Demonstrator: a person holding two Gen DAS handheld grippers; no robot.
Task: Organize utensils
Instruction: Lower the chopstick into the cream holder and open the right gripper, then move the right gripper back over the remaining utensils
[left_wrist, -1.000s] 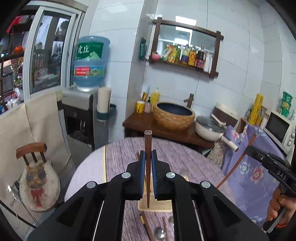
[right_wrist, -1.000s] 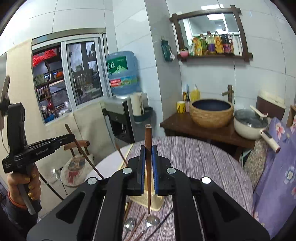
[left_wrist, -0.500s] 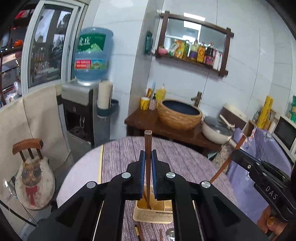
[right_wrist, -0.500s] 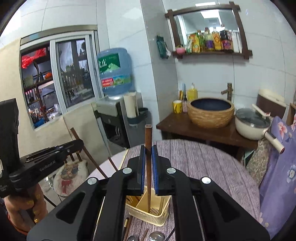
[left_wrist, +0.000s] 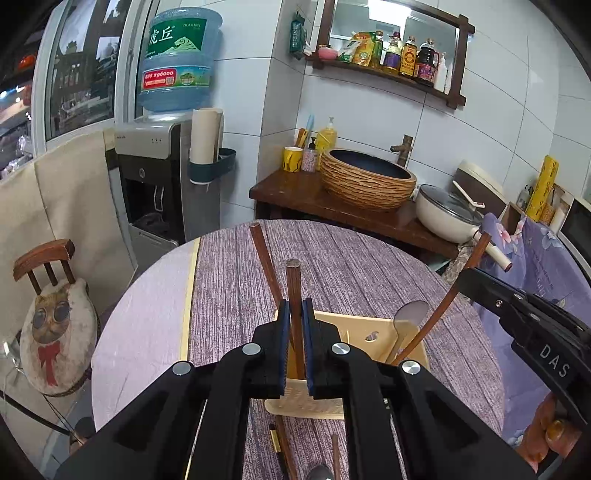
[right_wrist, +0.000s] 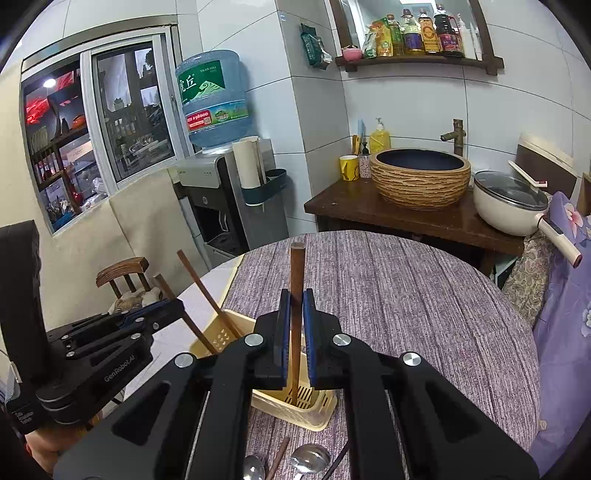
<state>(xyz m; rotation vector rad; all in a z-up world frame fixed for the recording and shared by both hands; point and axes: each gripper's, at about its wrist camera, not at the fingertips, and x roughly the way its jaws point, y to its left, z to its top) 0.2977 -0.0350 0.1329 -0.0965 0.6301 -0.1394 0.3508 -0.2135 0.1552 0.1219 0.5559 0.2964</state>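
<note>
Where the white tiled wall (left_wrist: 369, 122) backs the room, a water dispenser (left_wrist: 166, 192) w/ a blue bottle (left_wrist: 181, 55) stands at left, next to a window (right_wrist: 125, 122). A dark wood counter (right_wrist: 369, 206) against the wall carries a woven basin (right_wrist: 421, 177), a brass tap (right_wrist: 456, 134), a yellow mug (right_wrist: 349, 168) & a cream lidded pot (right_wrist: 509, 206). Above hangs a shelf (left_wrist: 388, 74) of bottles. A small chair (left_wrist: 51, 295) w/ a cat cushion sits left of the round table (right_wrist: 406, 288), which wears a purple striped cloth; a floral purple fabric (left_wrist: 546, 266) drapes at its right.

On the table, near edge, stands the cream utensil holder (left_wrist: 373, 332), perforated base, divided into compartments. One spoon (left_wrist: 406, 321) stands bowl-up in it, and a dark wood chopstick (left_wrist: 264, 262) leans out to the back-left. Two more spoons (right_wrist: 310, 458) & loose chopsticks lie flat on the cloth in front of the holder, partly hidden by the gripper bodies.

Left gripper (left_wrist: 294, 339) is clamped on an upright brown chopstick (left_wrist: 293, 288), tip down inside the holder. Right gripper (right_wrist: 295, 332) is likewise clamped on its own chopstick (right_wrist: 296, 273), tip at the perforated base. Each gripper blocks much of the holder in its own view.
</note>
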